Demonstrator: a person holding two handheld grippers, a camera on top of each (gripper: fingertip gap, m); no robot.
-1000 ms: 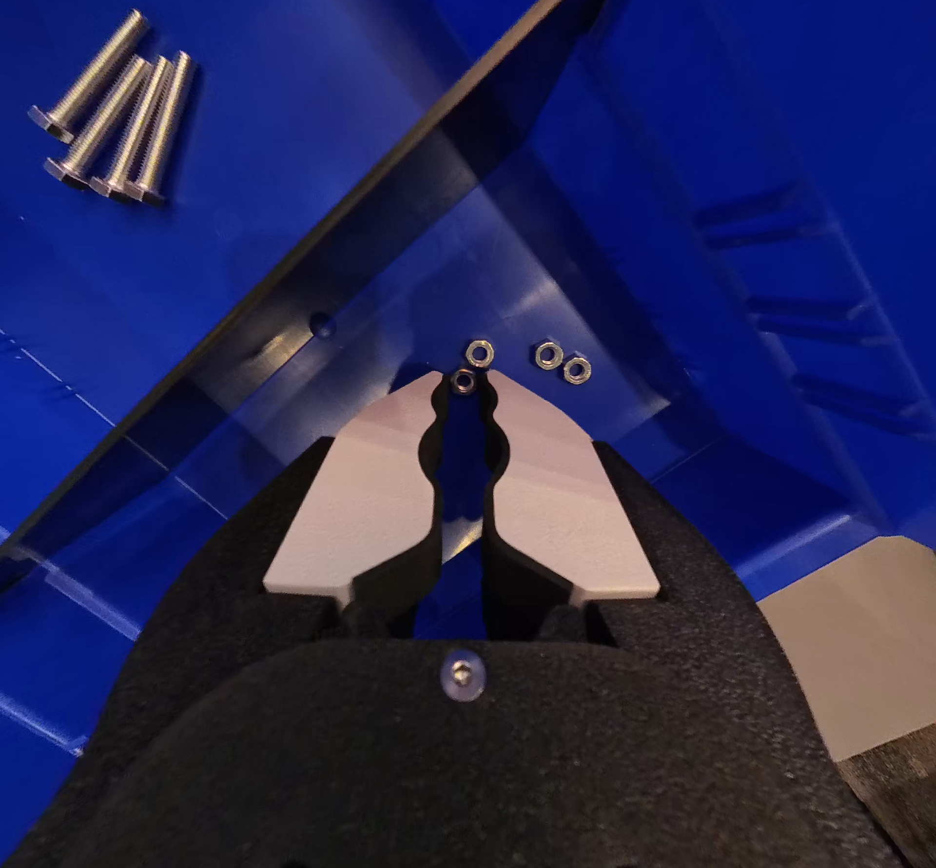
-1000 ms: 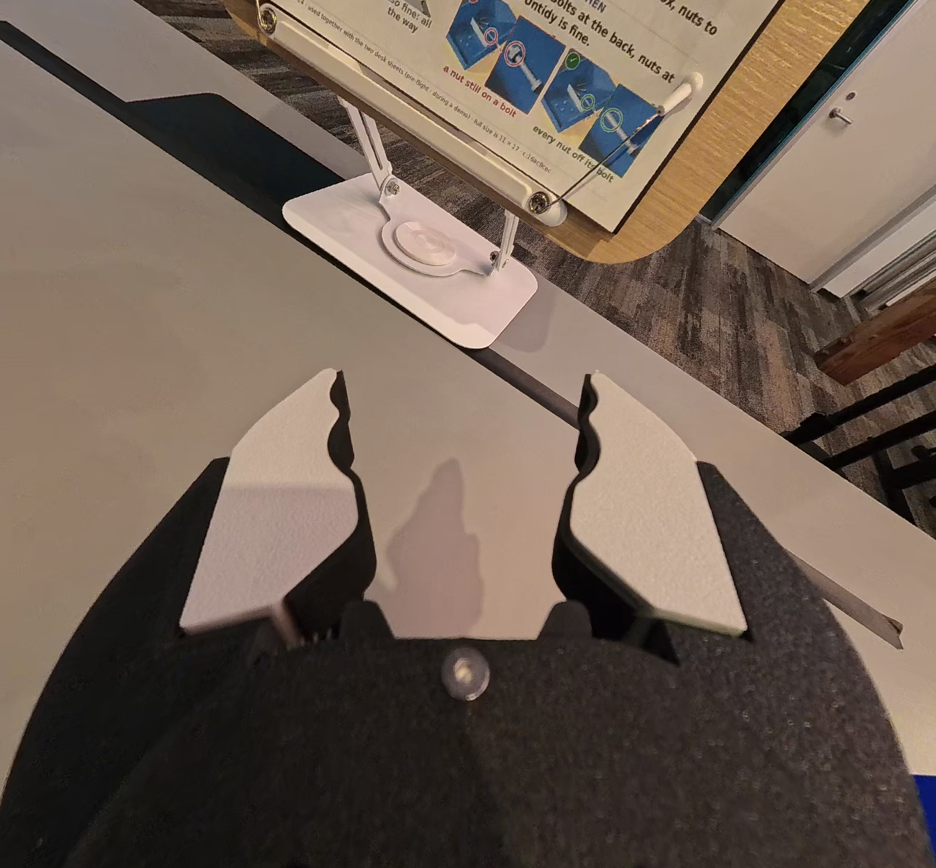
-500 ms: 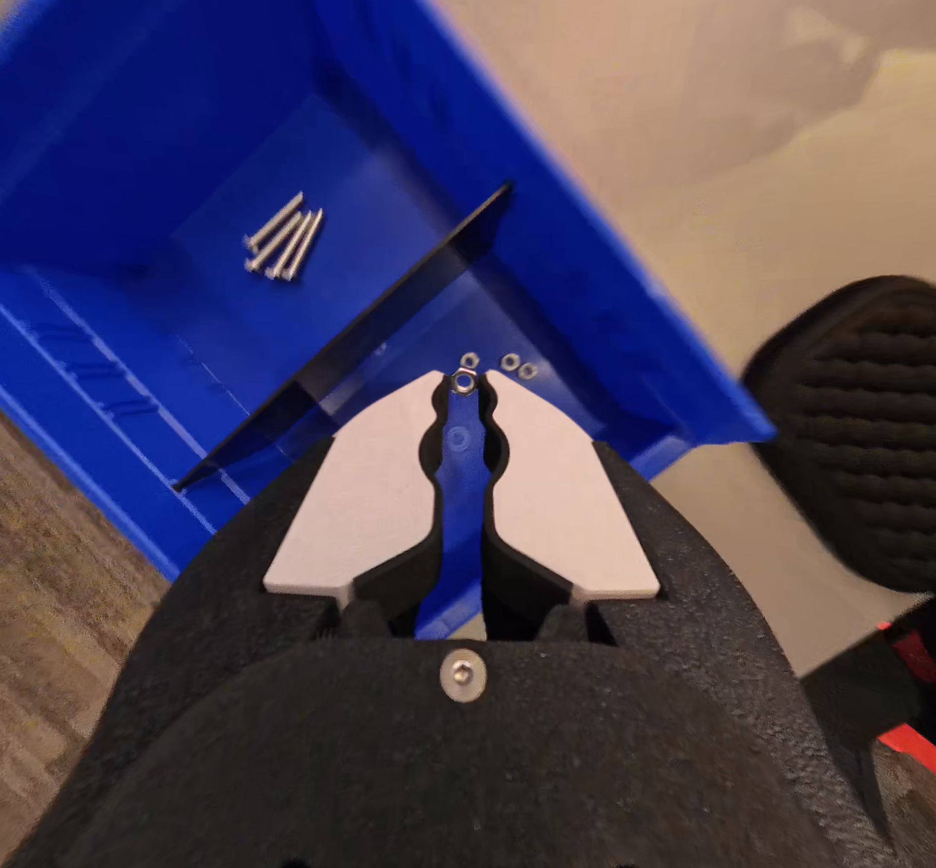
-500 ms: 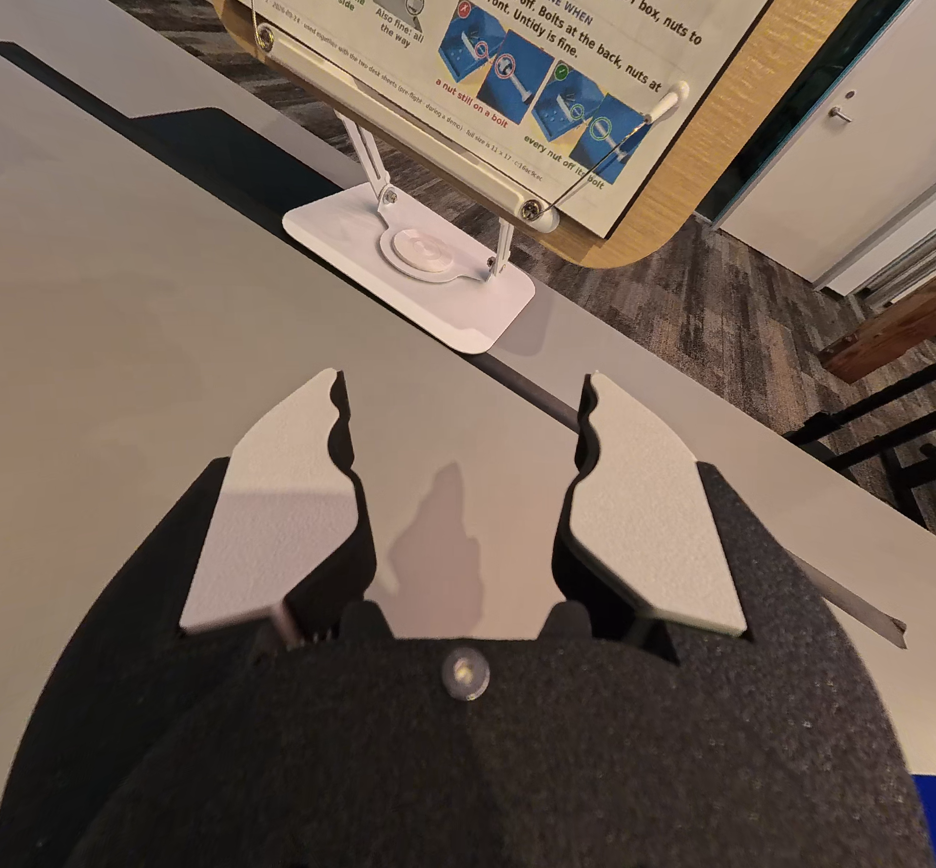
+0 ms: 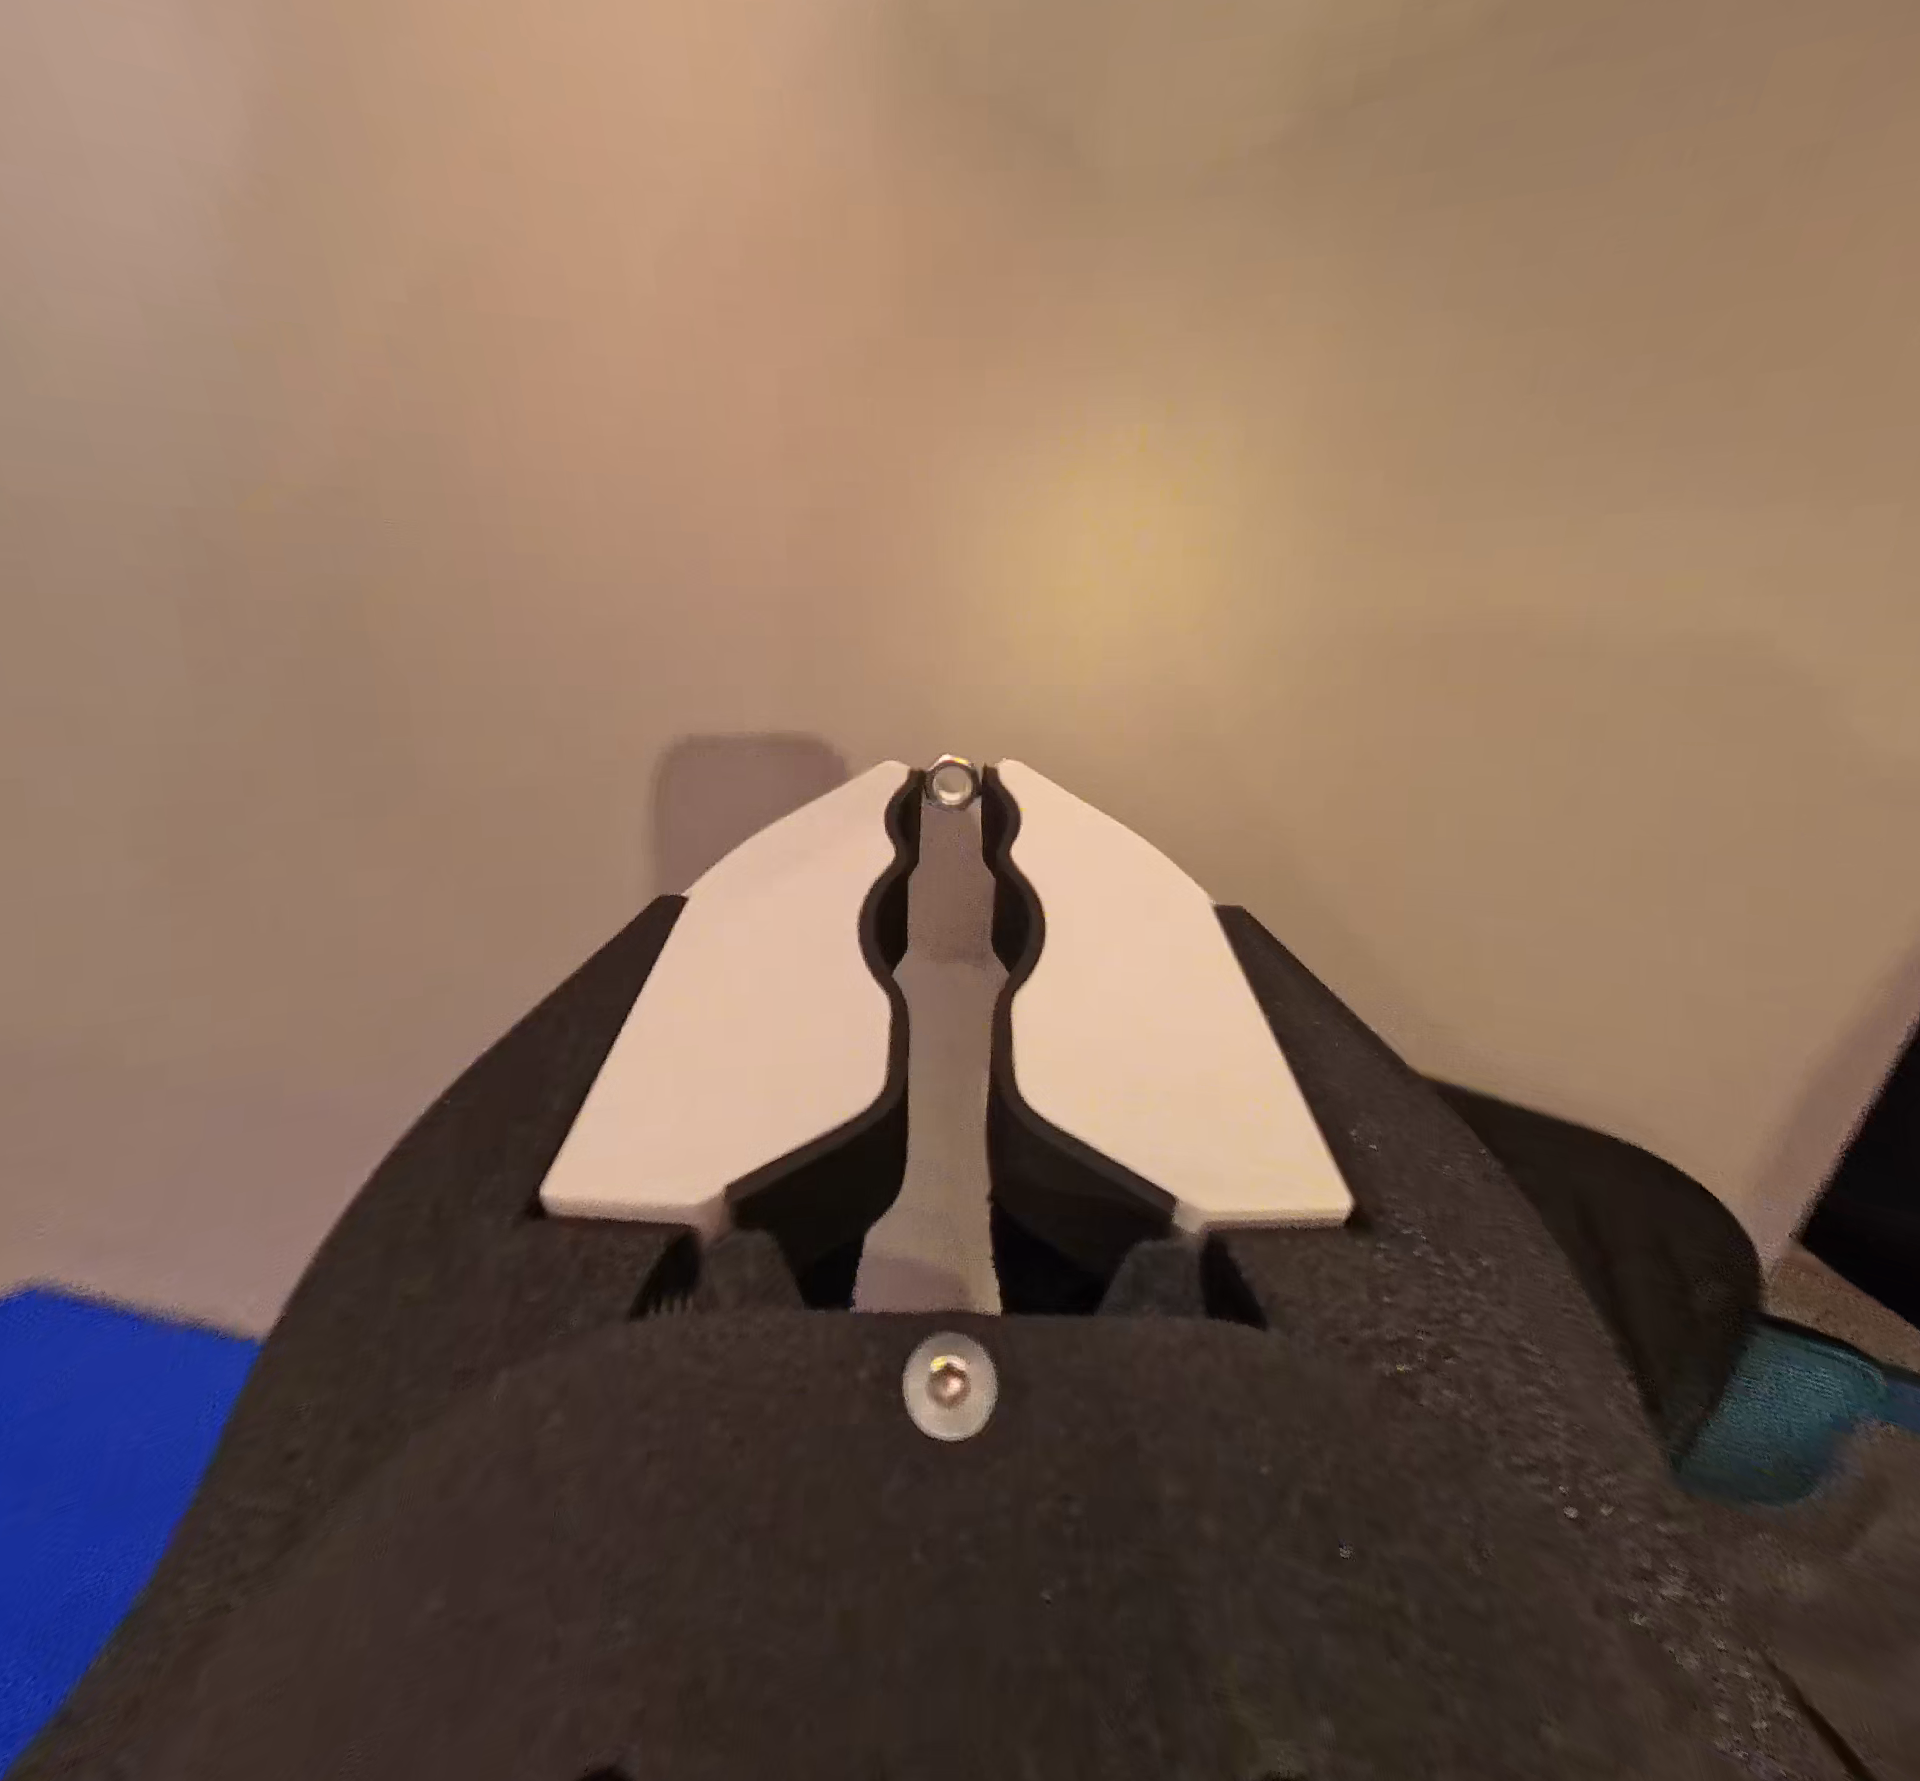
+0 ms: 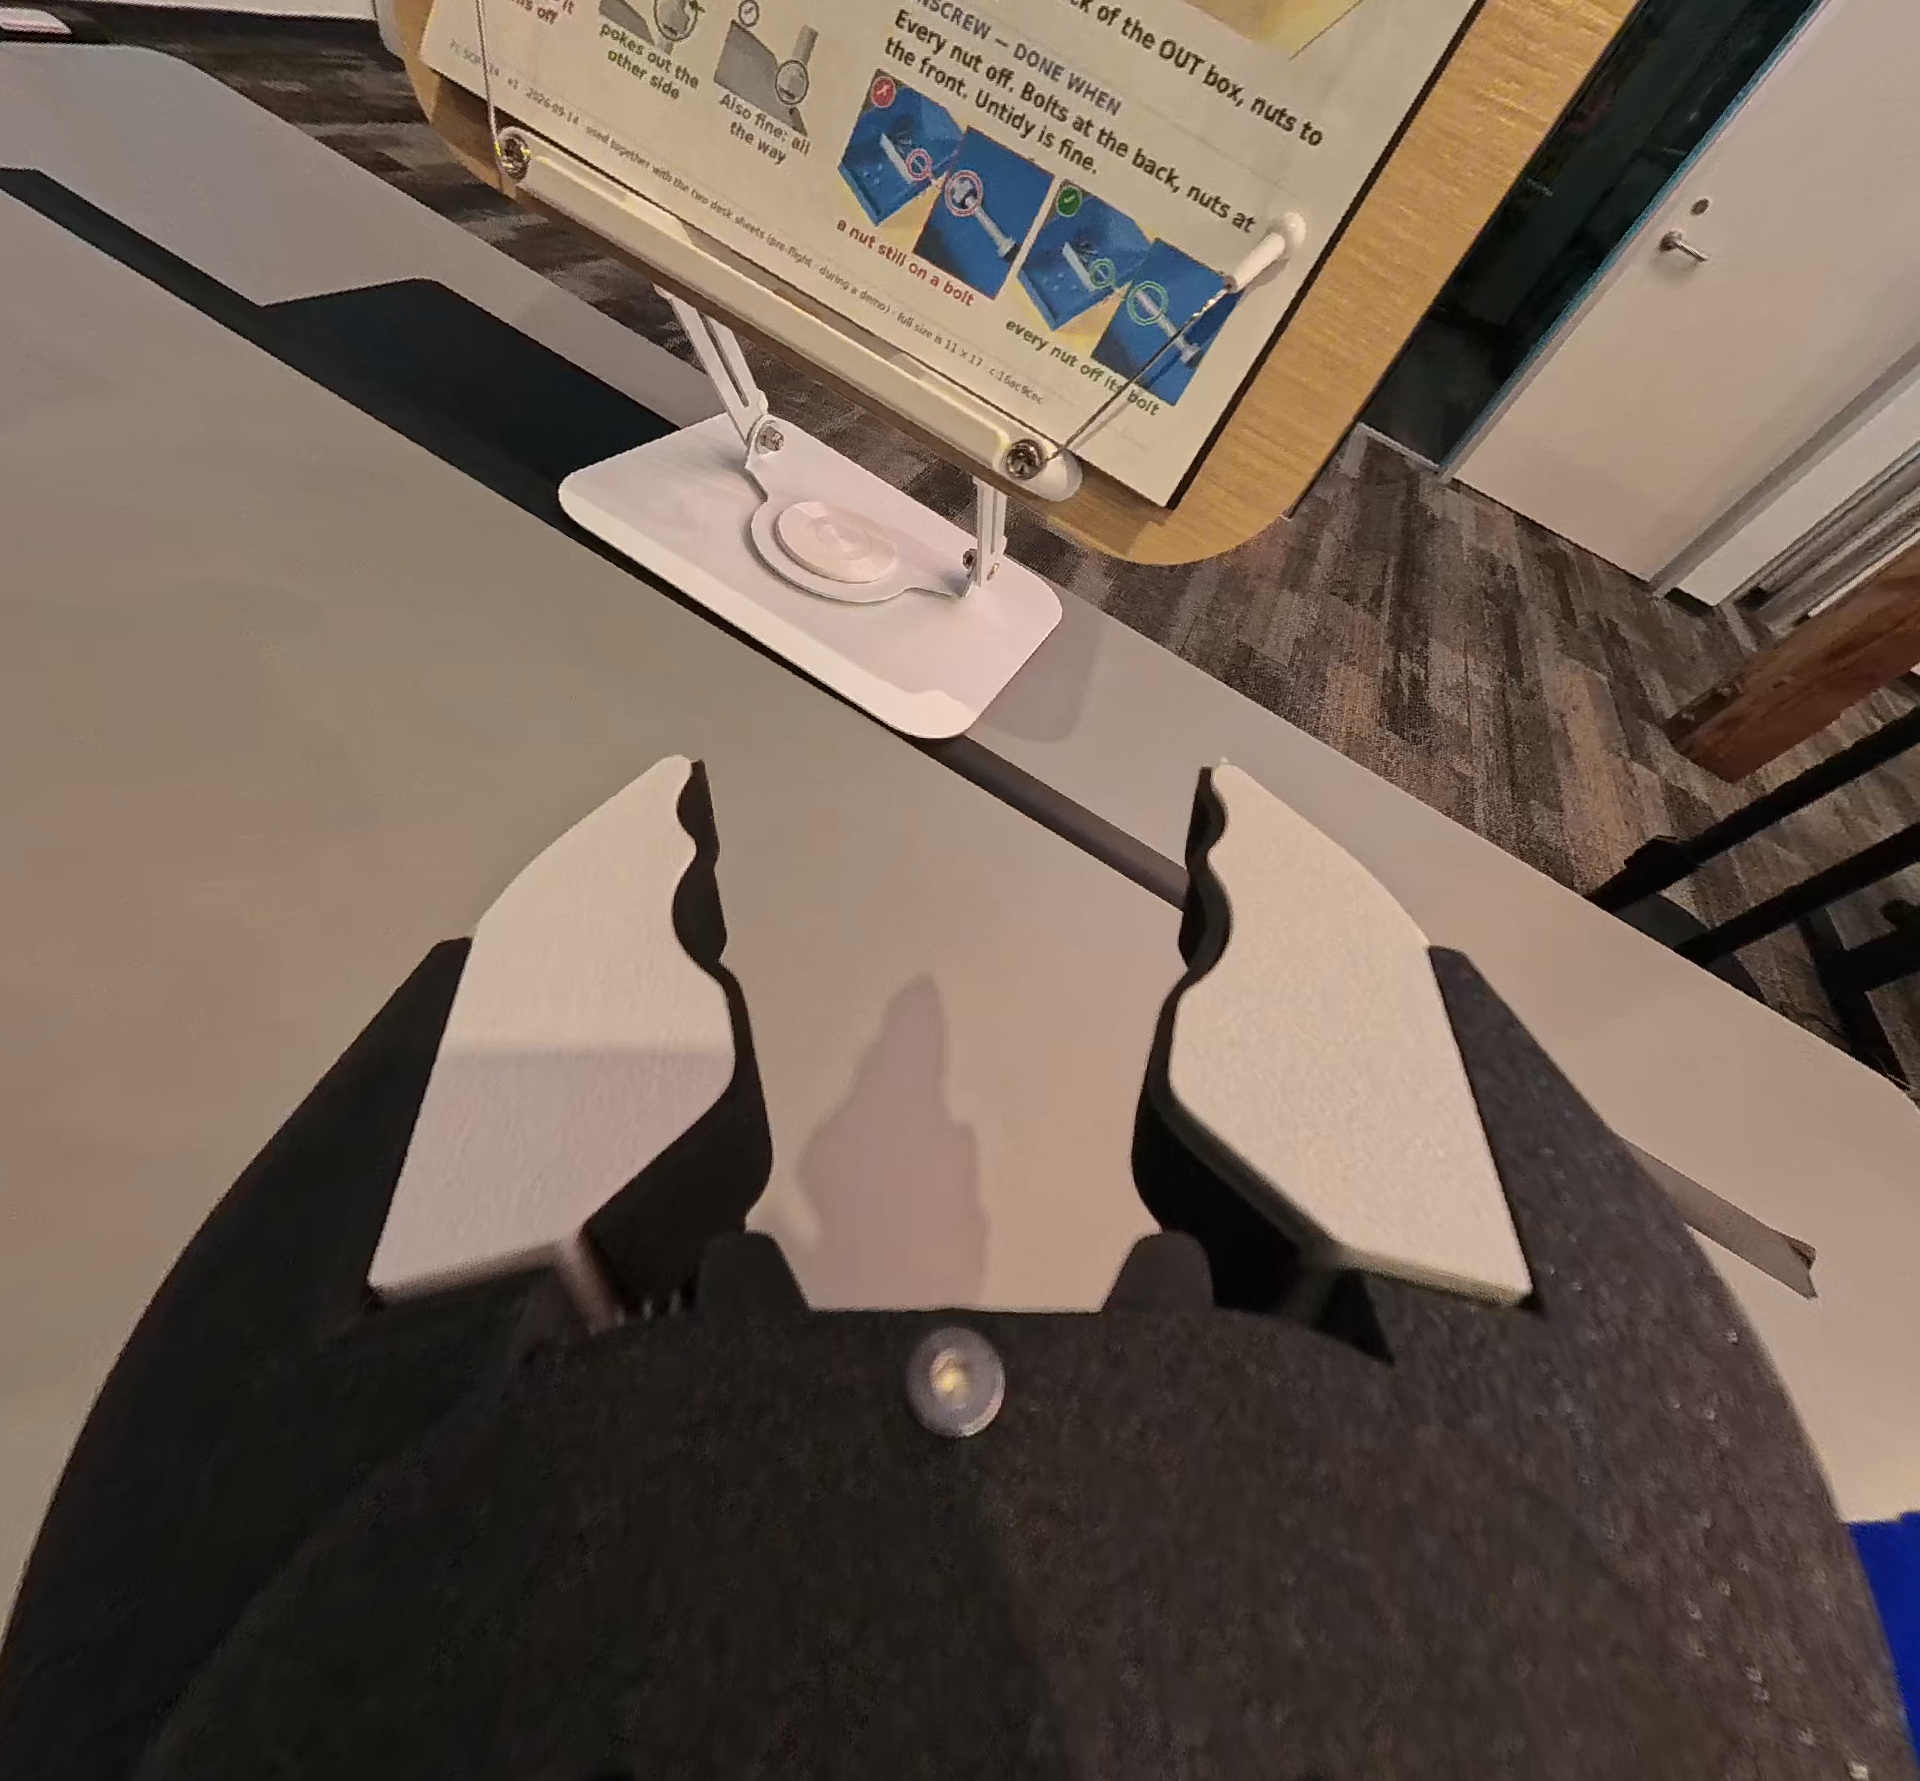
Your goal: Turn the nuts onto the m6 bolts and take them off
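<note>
My left gripper (image 5: 952, 775) is shut on a small silver nut (image 5: 951, 784), pinched at the very fingertips, and holds it above the bare beige table (image 5: 935, 329). A corner of the blue bin (image 5: 94, 1399) shows at the lower left of the left wrist view; the bolts and other nuts are out of sight. My right gripper (image 6: 951, 796) is open and empty, hovering over the grey table (image 6: 312, 692). A sliver of blue bin (image 6: 1886, 1648) shows at the lower right of the right wrist view.
A white stand (image 6: 821, 578) at the table's far edge holds a wooden board with a printed instruction sheet (image 6: 935, 100). Beyond the table edge lie patterned carpet (image 6: 1455, 588) and a white door (image 6: 1714, 225). A dark object with a teal patch (image 5: 1745, 1399) lies at the right of the left wrist view.
My left gripper has lifted the nut out of the blue bin and swung away over the bare table. My right gripper has stayed open and shifted slightly.
</note>
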